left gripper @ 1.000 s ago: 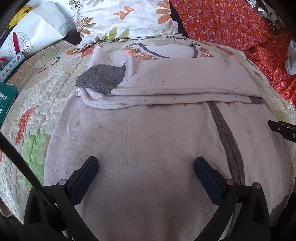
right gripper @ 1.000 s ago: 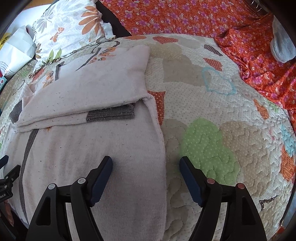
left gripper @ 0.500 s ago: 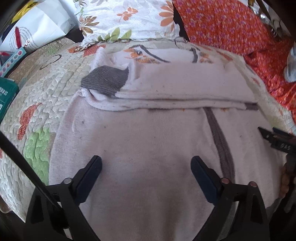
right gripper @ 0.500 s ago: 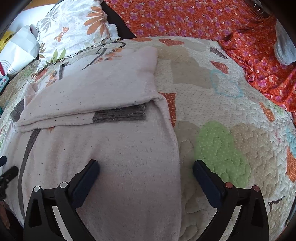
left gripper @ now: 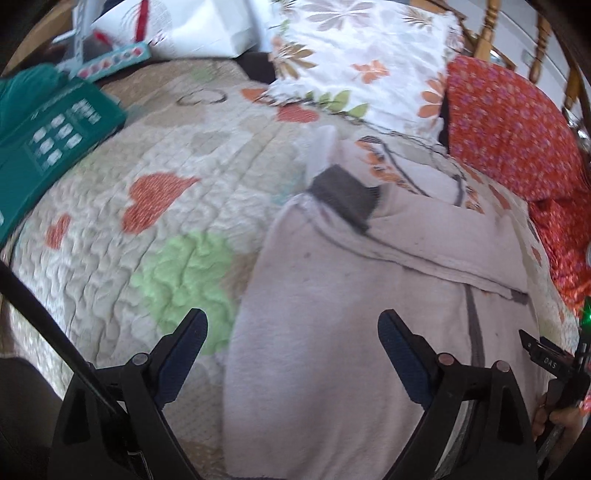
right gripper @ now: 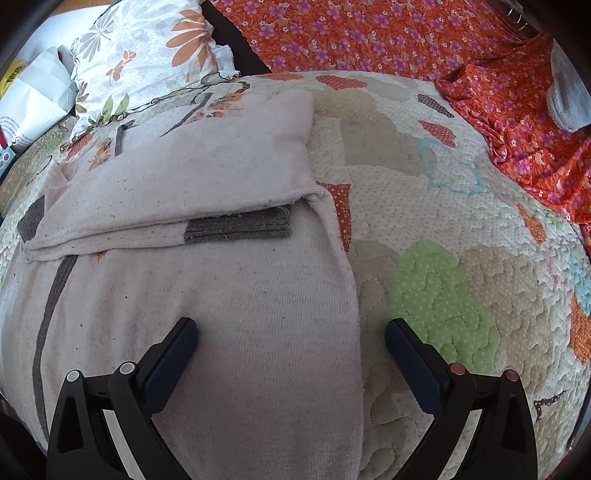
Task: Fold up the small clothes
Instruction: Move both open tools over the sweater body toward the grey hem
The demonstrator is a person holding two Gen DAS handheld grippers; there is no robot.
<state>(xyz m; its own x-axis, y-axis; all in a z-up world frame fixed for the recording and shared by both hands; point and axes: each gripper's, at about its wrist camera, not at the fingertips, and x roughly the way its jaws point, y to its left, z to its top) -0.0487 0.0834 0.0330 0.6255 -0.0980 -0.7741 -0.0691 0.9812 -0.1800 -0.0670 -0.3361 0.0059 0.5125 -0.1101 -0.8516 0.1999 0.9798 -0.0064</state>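
Observation:
A pale pink sweater (left gripper: 354,314) (right gripper: 207,295) with grey cuffs (right gripper: 236,227) (left gripper: 343,194) and a grey stripe lies flat on the quilted bedspread (left gripper: 147,221) (right gripper: 443,240), both sleeves folded across its upper part. My left gripper (left gripper: 291,343) is open and empty, straddling the sweater's left side edge near the hem. My right gripper (right gripper: 290,345) is open and empty, straddling the sweater's right side edge near the hem. The right gripper's tip shows at the right rim of the left wrist view (left gripper: 543,356).
A floral pillow (left gripper: 369,66) (right gripper: 147,59) and orange flowered cloth (left gripper: 517,147) (right gripper: 369,33) lie behind the sweater. A green box (left gripper: 48,147) and a white bag (left gripper: 192,26) sit at the far left. A grey item (right gripper: 569,96) lies at the far right.
My left gripper has swung left, from over the sweater's middle to its left edge. My right gripper has shifted slightly, with the sweater's right edge now between its fingers. Both stay open.

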